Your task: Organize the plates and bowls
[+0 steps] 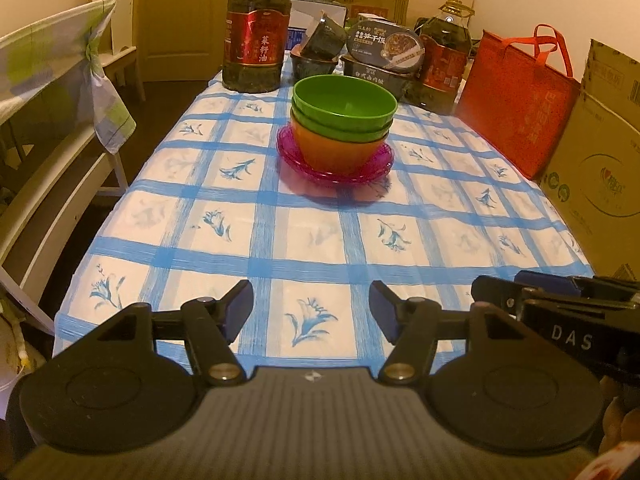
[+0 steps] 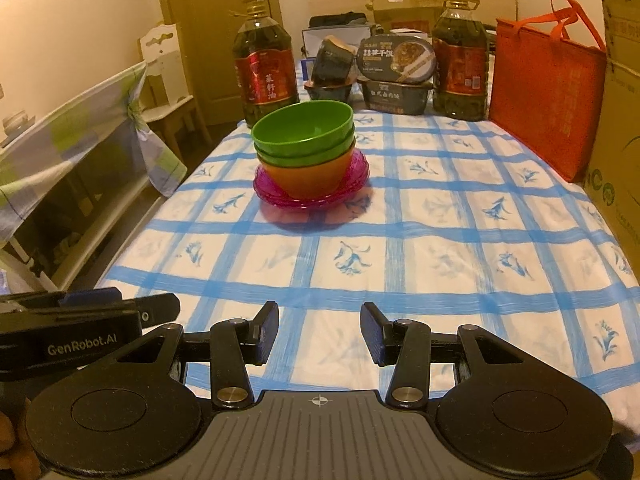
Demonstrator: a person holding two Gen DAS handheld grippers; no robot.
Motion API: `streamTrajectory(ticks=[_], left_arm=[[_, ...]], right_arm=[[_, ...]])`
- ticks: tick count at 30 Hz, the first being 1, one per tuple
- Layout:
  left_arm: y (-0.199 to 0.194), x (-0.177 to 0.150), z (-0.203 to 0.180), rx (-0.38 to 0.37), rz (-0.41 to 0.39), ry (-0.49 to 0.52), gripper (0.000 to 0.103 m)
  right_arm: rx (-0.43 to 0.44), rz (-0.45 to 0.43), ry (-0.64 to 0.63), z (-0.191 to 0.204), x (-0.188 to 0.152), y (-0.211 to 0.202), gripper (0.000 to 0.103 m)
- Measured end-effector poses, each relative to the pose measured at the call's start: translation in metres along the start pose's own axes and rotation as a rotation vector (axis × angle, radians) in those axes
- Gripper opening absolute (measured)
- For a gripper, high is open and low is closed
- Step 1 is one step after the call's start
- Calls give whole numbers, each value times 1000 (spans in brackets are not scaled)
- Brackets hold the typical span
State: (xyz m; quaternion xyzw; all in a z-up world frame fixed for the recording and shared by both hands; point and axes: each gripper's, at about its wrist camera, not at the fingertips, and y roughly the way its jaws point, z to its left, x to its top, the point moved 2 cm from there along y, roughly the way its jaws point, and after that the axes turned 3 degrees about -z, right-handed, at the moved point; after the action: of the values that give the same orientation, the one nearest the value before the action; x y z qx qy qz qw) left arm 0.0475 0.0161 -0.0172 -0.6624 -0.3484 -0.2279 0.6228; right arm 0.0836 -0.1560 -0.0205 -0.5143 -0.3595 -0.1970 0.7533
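Left gripper [image 1: 311,307]: angled downward, jaws wide apart, nothing between them. Right gripper [image 2: 319,330]: same downward tilt, jaws partly apart, narrower than the left's, nothing between them. The two sit side by side, close together; each shows at the edge of the other's view.

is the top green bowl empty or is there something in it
Empty. The top green bowl sits upright on the stack, and both wrist views look into it: only its bare green inside shows, with nothing lying in it.
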Motion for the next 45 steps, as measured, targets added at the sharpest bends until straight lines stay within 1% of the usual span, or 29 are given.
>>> streamTrajectory(ticks=[10, 45], left_arm=[[0, -2, -1, -16, 2, -8, 62], [-2, -2, -5, -16, -11, 7, 63]], right_arm=[[-3, 2, 3, 0, 0, -1, 46], [-14, 7, 11, -6, -3, 0, 46]])
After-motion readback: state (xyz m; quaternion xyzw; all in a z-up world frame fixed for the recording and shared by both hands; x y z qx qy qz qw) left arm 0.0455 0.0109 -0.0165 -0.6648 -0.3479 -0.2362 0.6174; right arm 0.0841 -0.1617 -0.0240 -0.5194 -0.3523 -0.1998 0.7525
